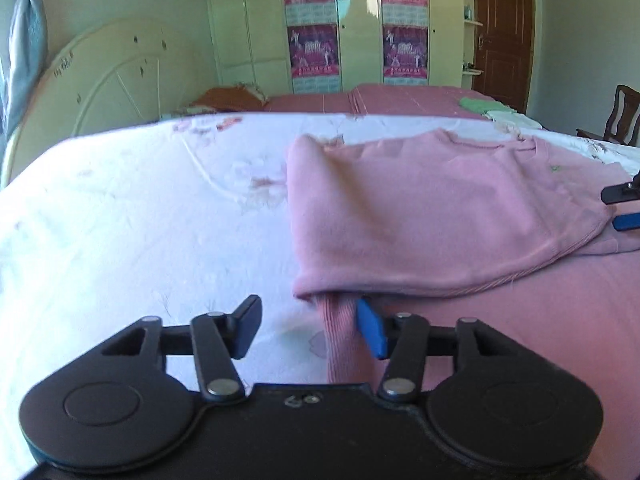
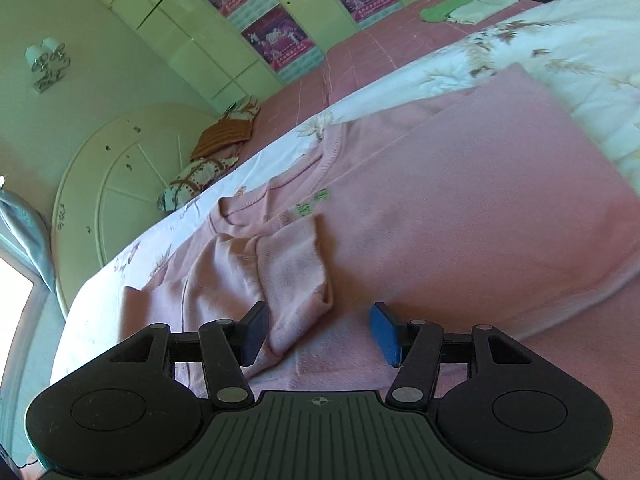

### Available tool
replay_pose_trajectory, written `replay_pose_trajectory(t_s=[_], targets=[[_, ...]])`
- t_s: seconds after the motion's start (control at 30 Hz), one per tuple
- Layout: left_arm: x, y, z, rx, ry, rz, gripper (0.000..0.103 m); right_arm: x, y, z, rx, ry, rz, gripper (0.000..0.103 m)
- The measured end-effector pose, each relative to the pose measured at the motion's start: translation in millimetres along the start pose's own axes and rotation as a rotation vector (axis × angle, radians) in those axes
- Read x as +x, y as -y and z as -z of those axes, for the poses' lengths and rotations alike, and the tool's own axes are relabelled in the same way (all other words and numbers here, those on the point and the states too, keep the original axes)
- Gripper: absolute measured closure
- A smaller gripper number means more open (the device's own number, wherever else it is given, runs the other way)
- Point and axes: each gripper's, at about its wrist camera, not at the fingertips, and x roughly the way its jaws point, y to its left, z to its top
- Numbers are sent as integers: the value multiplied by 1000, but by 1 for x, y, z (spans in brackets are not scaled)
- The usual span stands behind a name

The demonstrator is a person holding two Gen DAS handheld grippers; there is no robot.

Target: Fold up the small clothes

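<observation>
On the bed: a white floral bedsheet point(image 1: 120, 220) with a pink sweater point(image 2: 460, 208) spread across it.
Sweater: lies flat on the sheet — one side is folded over the body, and a sleeve point(image 2: 296, 280) lies doubled back over the chest near a small green logo point(image 2: 312, 204).
Left gripper point(image 1: 310, 328): jaws spread; a ribbed cuff point(image 1: 340, 340) hangs between them against the blue pad point(image 1: 372, 332), while the black pad point(image 1: 246, 326) stands clear of it — no pinch.
Right gripper point(image 2: 320, 332): jaws spread, low over the sweater; the folded sleeve's end lies between them, just beside the dark pad point(image 2: 254, 332), not squeezed.
Far side of bed: pink coverlet point(image 1: 400, 98) with a green garment point(image 2: 444, 10) and a white one point(image 2: 486, 6) lying together.
Background: cream headboard point(image 1: 116, 76), wardrobe with posters point(image 1: 314, 20), brown door point(image 1: 504, 28).
</observation>
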Motion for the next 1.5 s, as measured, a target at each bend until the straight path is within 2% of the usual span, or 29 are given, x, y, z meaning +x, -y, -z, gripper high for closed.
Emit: replay_pose_trajectory(t_s=[0.03, 0.07, 0.1, 0.13, 0.17, 0.23, 0.33, 0.47, 0.5, 0.57, 0.67, 0.73, 0.77, 0.8, 0.83, 0.87, 0.9, 0.93, 1.07, 1.2, 1.27, 1.37, 1.4, 1.43, 1.5], targets=[[3, -2, -1, 0, 8, 5, 55, 3, -5, 0, -14, -6, 4, 47], [6, -2, -4, 1, 16, 8, 56, 10, -11, -2, -36, -20, 14, 67], [9, -2, -6, -1, 19, 13, 62, 15, -15, -2, -51, -39, 29, 86], [13, -3, -8, -12, 21, 11, 67, 19, -19, -1, -64, -50, 47, 90], [16, -5, -10, -31, 19, 8, 77, 24, -23, -2, -89, -44, 63, 97], [18, -11, -13, -56, 24, 25, 78, 21, -35, -2, -150, -8, 85, 98], [21, -16, -14, -69, 19, 55, 87, -2, -48, -4, -199, 72, 74, 98], [27, -14, -9, -57, -5, 73, 87, -28, -56, 1, -269, 141, 101, 98], [28, -13, -8, -52, -11, 76, 89, -26, -54, 4, -284, 135, 128, 98], [29, -11, -7, -44, -12, 76, 89, -12, -40, 10, -259, 69, 178, 98], [28, -12, -6, -33, -15, 83, 89, 2, -21, 18, -206, 18, 190, 98], [22, -12, -6, 14, -19, 95, 81, 0, -18, 20, -192, 16, 179, 97], [16, -12, -6, 35, -16, 96, 67, -3, -18, 19, -188, 20, 176, 97], [7, -15, -6, 54, 9, 96, 55, -7, -18, 18, -189, 32, 175, 91], [-2, -20, -7, 60, 45, 100, 50, -13, -19, 16, -197, 53, 178, 81], [-7, -24, -10, 55, 68, 105, 48, -22, -20, 13, -209, 97, 181, 50], [-7, -27, -15, 43, 76, 110, 49, -28, -19, 9, -218, 132, 162, 45], [-4, -30, -23, 28, 87, 119, 49, -29, -17, 2, -215, 138, 149, 45], [23, -17, -53, 39, 122, 158, 50, -8, -5, -29, -139, 103, 121, 45], [55, 1, -73, 34, 107, 213, 52, 20, 6, -45, -98, 41, 95, 63], [69, 9, -78, 32, 92, 232, 52, 31, 8, -45, -106, 9, 96, 68], [85, 15, -81, 31, 69, 239, 52, 38, 5, -44, -134, -3, 90, 68], [88, 16, -81, 26, 64, 241, 52, 39, 3, -43, -149, -5, 84, 89], [91, 16, -82, 23, 62, 240, 52, 40, -1, -41, -181, -12, 81, 99], [93, 14, -83, 27, 70, 237, 51, 37, -11, -37, -258, 16, 101, 99]])
